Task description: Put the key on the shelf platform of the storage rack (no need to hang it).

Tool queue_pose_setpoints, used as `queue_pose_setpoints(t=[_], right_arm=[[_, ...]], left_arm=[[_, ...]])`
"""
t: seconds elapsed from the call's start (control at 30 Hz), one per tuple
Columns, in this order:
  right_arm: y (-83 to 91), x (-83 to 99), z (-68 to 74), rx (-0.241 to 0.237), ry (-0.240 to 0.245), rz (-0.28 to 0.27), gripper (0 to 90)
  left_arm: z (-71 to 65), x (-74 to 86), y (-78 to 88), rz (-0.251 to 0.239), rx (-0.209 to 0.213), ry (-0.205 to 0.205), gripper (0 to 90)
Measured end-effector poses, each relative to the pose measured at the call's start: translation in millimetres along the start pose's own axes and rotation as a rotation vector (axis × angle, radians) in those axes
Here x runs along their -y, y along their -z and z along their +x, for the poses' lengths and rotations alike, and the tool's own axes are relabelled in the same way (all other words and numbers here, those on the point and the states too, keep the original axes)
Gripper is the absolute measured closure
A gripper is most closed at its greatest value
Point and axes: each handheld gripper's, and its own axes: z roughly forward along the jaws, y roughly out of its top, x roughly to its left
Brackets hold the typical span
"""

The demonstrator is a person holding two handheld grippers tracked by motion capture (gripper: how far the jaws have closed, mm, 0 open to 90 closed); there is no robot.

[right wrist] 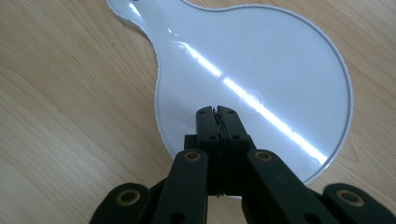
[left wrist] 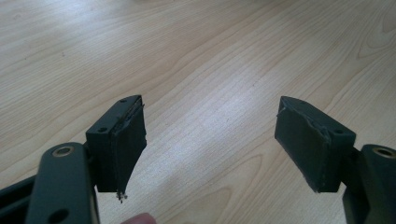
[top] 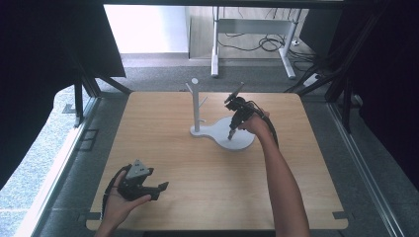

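Keep the clenched, empty right gripper pointed down at the white stand base. Rest the released left gripper near the table edge.

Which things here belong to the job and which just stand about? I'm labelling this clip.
In the job: right gripper, shut, above the white stand's round base; its post.
Standing about: left gripper, open over bare table; desk frame behind.

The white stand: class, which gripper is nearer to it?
Right. The right gripper hangs over the white stand's round base; the left gripper sits far off near the table's front edge.
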Motion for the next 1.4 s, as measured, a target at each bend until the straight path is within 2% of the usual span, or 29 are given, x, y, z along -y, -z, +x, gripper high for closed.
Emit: queue_pose_setpoints(t=[0.3,0.43,0.6,0.7,0.9,1.2,1.23,1.4], right_arm=[[-14.8,0.8,-4.7,0.019,-0.02,0.006,89.5],[-22.0,2.9,-8.3,0.04,-0.043,0.004,89.5],[-32.9,6.8,-13.4,0.042,-0.07,0.025,89.4],[-36.8,8.6,-15.4,0.037,-0.078,0.018,89.5],[-39.0,7.7,-14.5,0.047,-0.063,0.018,89.1],[-40.6,10.5,-14.9,0.048,-0.07,0.016,87.3],[-40.6,11.2,-15.0,0.051,-0.071,0.016,83.9],[-40.8,13.3,-15.3,0.059,-0.062,0.01,79.5]], left_arm=[[1.2,0.2,1.0,-0.001,-0.002,0.001,25.0],[0.7,0.2,-0.2,0.002,0.0,-0.002,25.0],[1.6,0.8,-0.1,0.0,0.0,0.003,25.0],[4.2,1.3,1.1,-0.001,-0.003,0.007,24.9],[4.1,1.4,1.5,-0.001,-0.006,0.006,24.9],[4.5,1.5,1.3,0.001,-0.006,0.007,24.9],[4.5,1.5,1.3,0.001,-0.006,0.007,24.9],[4.8,1.7,0.4,0.003,-0.007,0.006,24.9]])
